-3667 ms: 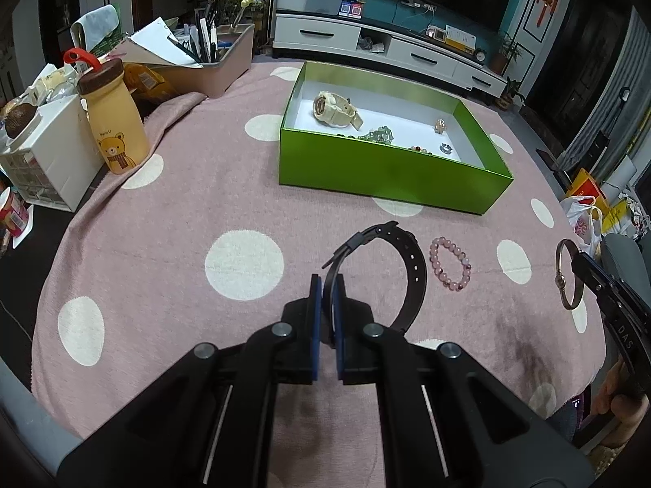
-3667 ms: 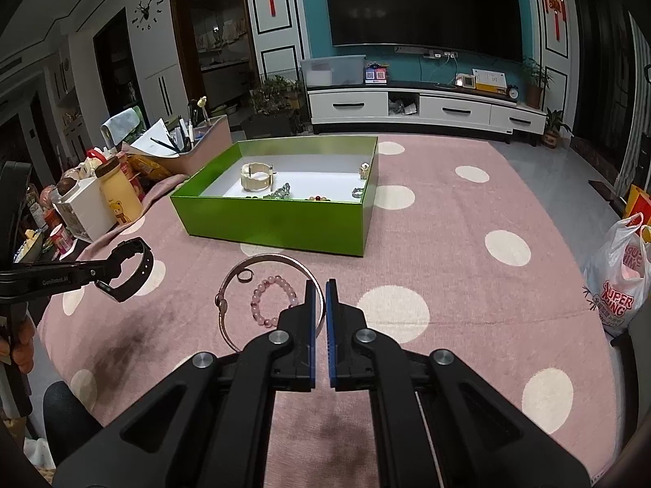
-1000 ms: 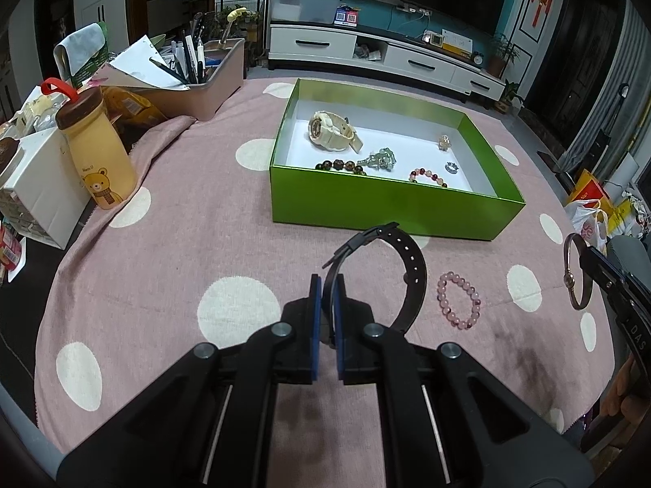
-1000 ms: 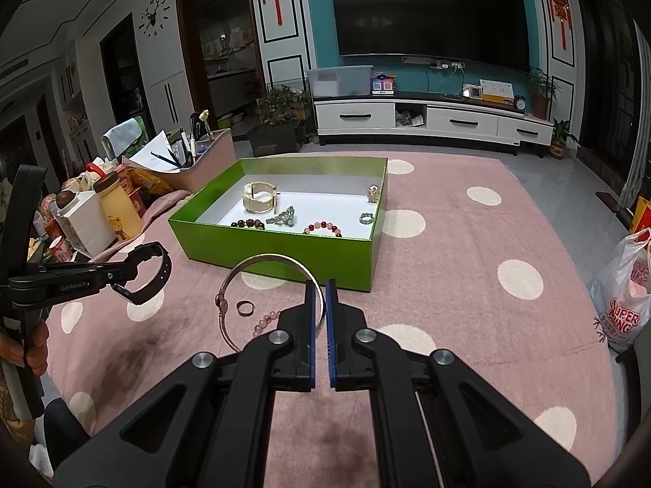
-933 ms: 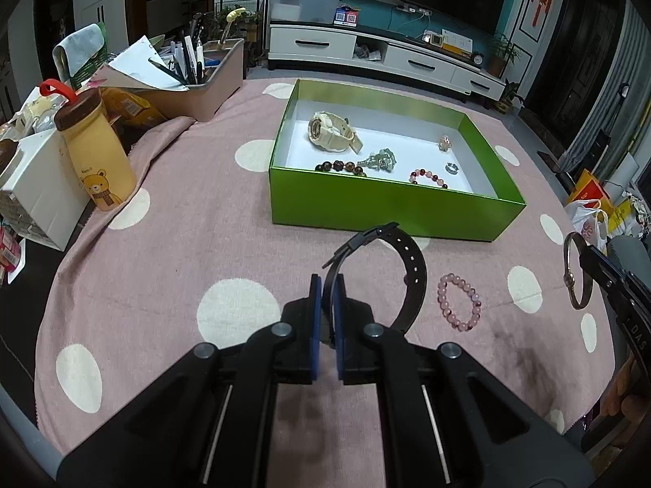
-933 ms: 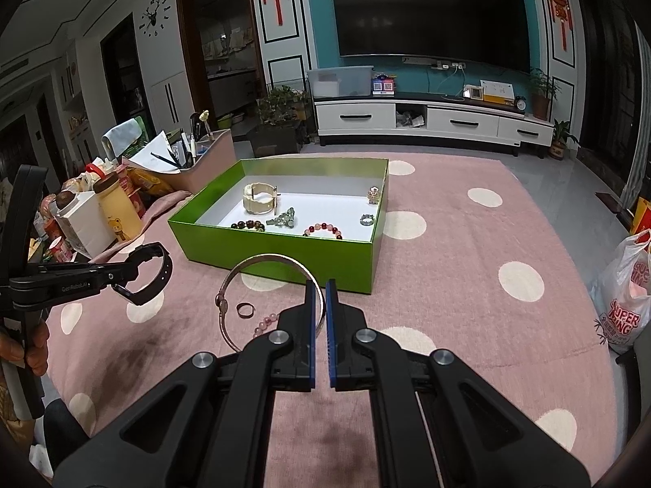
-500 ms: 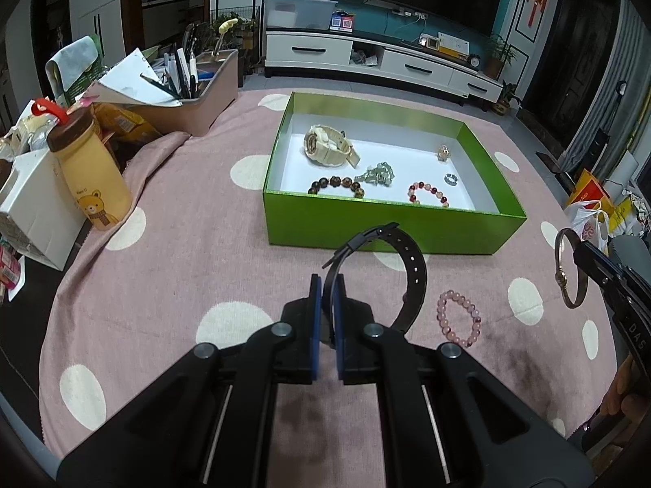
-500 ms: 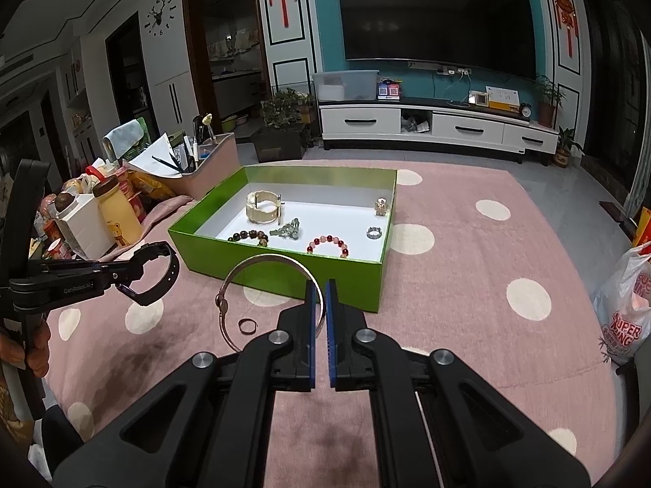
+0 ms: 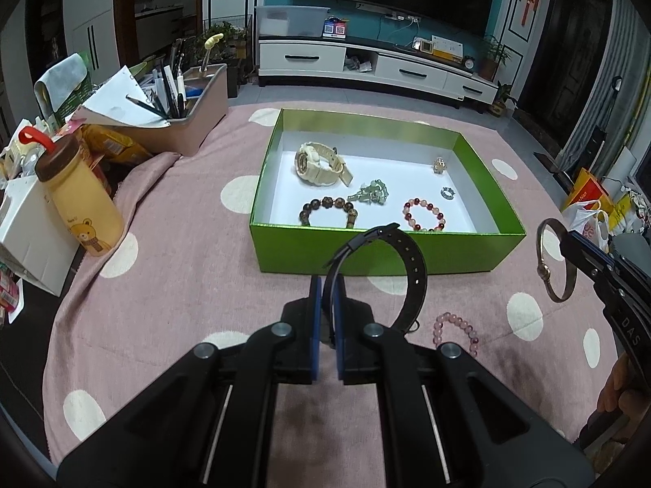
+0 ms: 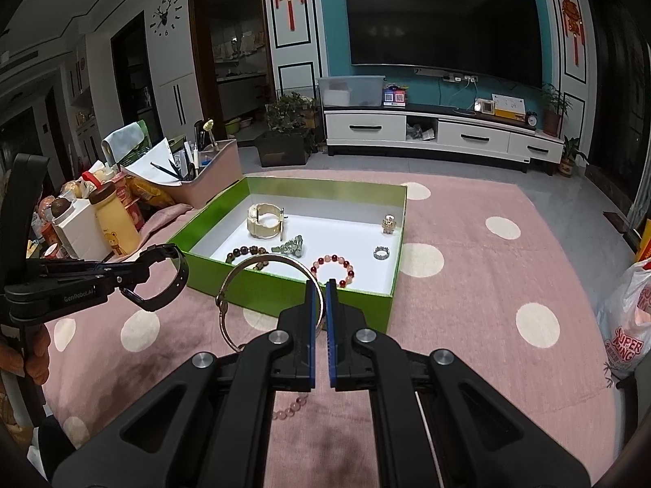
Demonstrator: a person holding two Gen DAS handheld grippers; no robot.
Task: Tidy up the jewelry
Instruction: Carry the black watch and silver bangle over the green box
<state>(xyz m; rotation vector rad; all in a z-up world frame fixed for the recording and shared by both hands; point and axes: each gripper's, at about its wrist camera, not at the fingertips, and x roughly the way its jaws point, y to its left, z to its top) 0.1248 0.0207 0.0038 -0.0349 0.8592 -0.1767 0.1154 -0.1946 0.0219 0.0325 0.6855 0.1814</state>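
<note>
A green box (image 9: 285,252) with a white floor sits on the pink dotted cloth and holds a cream watch (image 9: 319,160), a brown bead bracelet (image 9: 327,207), a red bead bracelet (image 9: 423,213), a green charm and small rings. My left gripper (image 9: 326,284) is shut on a black watch strap (image 9: 415,268), held in the air before the box's near wall. My right gripper (image 10: 319,284) is shut on a thin metal bangle (image 10: 244,272), also raised near the box (image 10: 366,297). A pink bead bracelet (image 9: 455,327) lies on the cloth.
At the left stand a yellow bear bottle (image 9: 79,203), a white carton (image 9: 24,236) and a pink organizer with pens (image 9: 183,110). A shopping bag (image 10: 626,325) lies on the floor to the right. The table edge runs along the left and near sides.
Both grippers have risen and moved toward the green box with the strap and the bangle. More of the box floor shows now.
</note>
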